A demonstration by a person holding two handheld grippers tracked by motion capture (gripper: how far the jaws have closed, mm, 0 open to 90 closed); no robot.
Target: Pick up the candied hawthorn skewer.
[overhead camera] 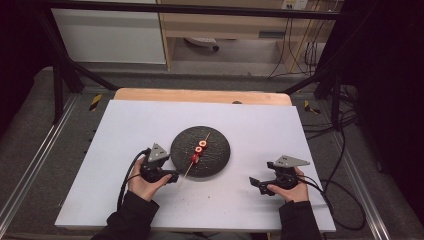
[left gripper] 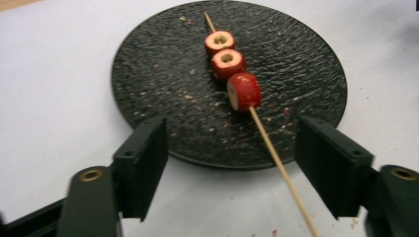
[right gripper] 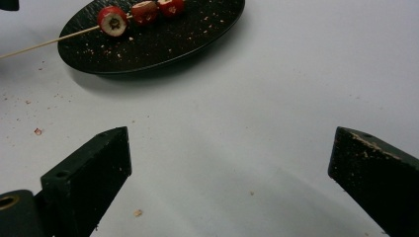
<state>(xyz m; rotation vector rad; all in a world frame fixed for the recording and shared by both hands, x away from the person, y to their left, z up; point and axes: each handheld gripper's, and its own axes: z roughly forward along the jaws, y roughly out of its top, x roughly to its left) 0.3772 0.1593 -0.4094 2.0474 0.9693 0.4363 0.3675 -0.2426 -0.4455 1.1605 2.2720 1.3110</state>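
We see a wooden skewer (left gripper: 276,158) threaded with three red fruit pieces (left gripper: 243,91) lying across a black plate (left gripper: 158,74) on the white bench (overhead camera: 125,130), its bare end sticking out past the plate's near rim. The left gripper (left gripper: 232,170) has its fingers (left gripper: 146,165) spread, and that bare end runs between them, nearer the right-hand one, touching neither. Our right gripper (right gripper: 230,182) rests well apart from the plate, fingers (right gripper: 89,182) wide open over bare bench.
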